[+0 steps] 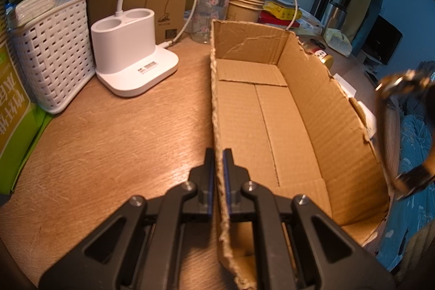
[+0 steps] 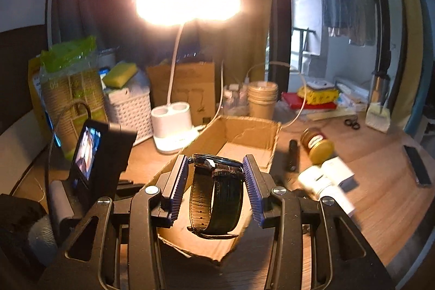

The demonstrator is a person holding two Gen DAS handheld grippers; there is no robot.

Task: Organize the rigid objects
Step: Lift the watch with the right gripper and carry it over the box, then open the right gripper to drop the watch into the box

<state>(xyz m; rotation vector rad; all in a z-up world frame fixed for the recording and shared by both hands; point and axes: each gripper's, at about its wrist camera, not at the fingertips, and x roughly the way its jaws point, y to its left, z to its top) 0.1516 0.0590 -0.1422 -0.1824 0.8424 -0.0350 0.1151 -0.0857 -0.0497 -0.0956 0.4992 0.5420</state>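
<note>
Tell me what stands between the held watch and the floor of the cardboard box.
Nothing visible. The right gripper holds the watch above the near end of the box, whose floor is bare. The left gripper only pinches the box's side wall.

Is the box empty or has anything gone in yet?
Empty: the left wrist view shows only bare cardboard inside the box; the watch hangs in the right gripper.

Wooden desk (image 1: pixel 114 132) carries cardboard box (image 1: pixel 272 113), lamp base (image 1: pixel 133 50), basket (image 1: pixel 54 56).
</note>
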